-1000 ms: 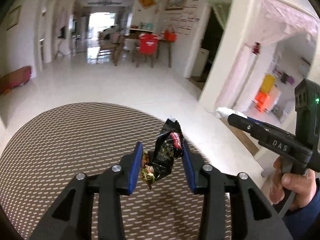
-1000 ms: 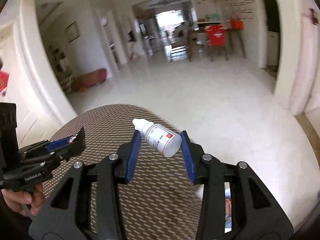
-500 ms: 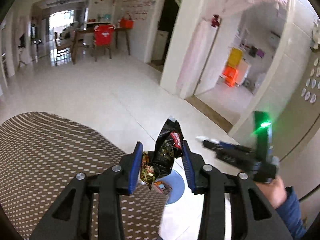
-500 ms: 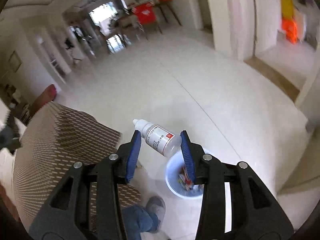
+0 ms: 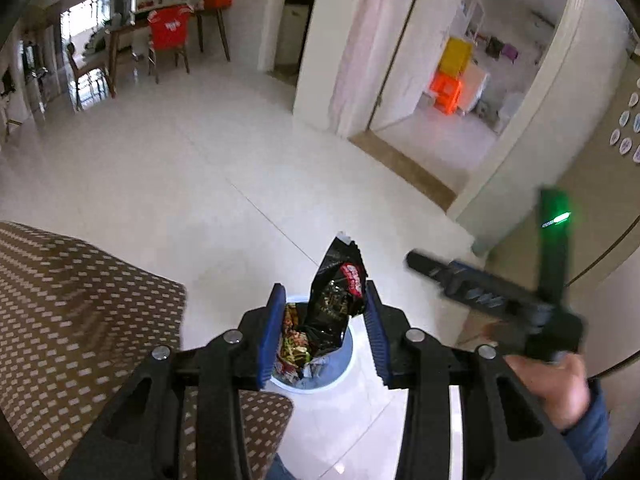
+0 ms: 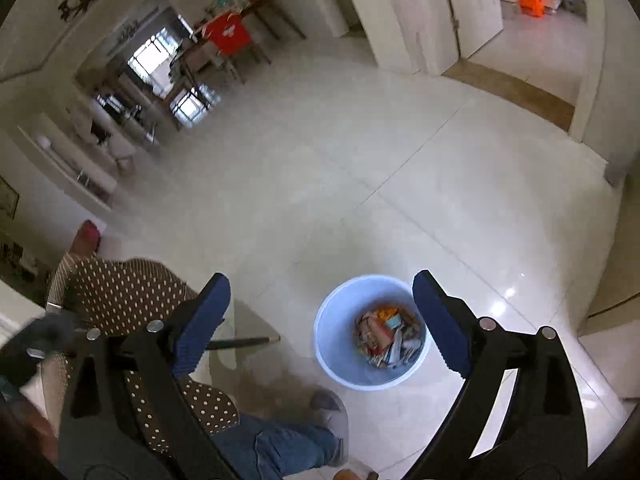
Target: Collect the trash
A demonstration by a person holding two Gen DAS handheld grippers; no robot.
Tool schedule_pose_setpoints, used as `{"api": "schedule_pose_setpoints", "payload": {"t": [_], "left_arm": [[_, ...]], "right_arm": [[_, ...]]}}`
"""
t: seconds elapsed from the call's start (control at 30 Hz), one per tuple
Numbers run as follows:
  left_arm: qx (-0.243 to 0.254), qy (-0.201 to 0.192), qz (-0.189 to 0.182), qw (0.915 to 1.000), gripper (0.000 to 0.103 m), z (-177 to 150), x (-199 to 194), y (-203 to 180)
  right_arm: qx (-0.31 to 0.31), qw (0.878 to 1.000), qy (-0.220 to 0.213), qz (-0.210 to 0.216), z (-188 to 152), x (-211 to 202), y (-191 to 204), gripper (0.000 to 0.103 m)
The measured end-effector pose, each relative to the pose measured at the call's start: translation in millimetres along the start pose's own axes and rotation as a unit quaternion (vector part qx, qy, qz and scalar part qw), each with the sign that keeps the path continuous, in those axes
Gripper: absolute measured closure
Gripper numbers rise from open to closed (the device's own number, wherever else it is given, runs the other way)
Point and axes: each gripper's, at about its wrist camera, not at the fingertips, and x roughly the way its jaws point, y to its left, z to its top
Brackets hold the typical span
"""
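My left gripper (image 5: 324,290) is shut on a crumpled black snack wrapper (image 5: 336,300) with red print. It hangs right above the light blue bin (image 5: 349,360), which holds several wrappers. In the right wrist view, my right gripper (image 6: 320,280) is over the same bin (image 6: 336,336). Its jaws are opening wide with nothing between them. The white dropper bottle it held is out of sight, and I cannot pick it out among the trash. The right gripper (image 5: 424,264) also shows blurred at the right of the left wrist view, held by a hand.
A table under a brown dotted cloth (image 5: 80,320) stands left of the bin, its edge close to the rim. A person's jeans leg and grey slipper (image 6: 332,412) are on the white tile floor beside the bin. A wall corner and doorway (image 5: 420,140) lie beyond.
Both grippers swung from over the table to above the bin and tipped downward. The right gripper opened, and the white bottle is gone from between its fingers. The left still holds the wrapper.
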Motion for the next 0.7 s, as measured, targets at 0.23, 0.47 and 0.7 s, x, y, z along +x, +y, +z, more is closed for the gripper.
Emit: {"api": "schedule_pose_setpoints", "payload": {"t": [0.23, 0.47, 0.7], "left_arm": [[0.012, 0.042, -0.014, 0.9989, 0.060, 6, 54, -5], [0.021, 0.032, 0.017, 0.9991, 0.013, 13, 53, -2], [0.005, -0.016, 0.052, 0.9985, 0.011, 10, -3, 14]], "right_arm": [[0.012, 0.999, -0.036, 0.004, 22, -28, -2, 0.011], [0.006, 0.999, -0.050, 0.005, 27, -46, 7, 0.006], [-0.001, 0.999, -0.051, 0.002, 25, -48, 32, 0.006]]}}
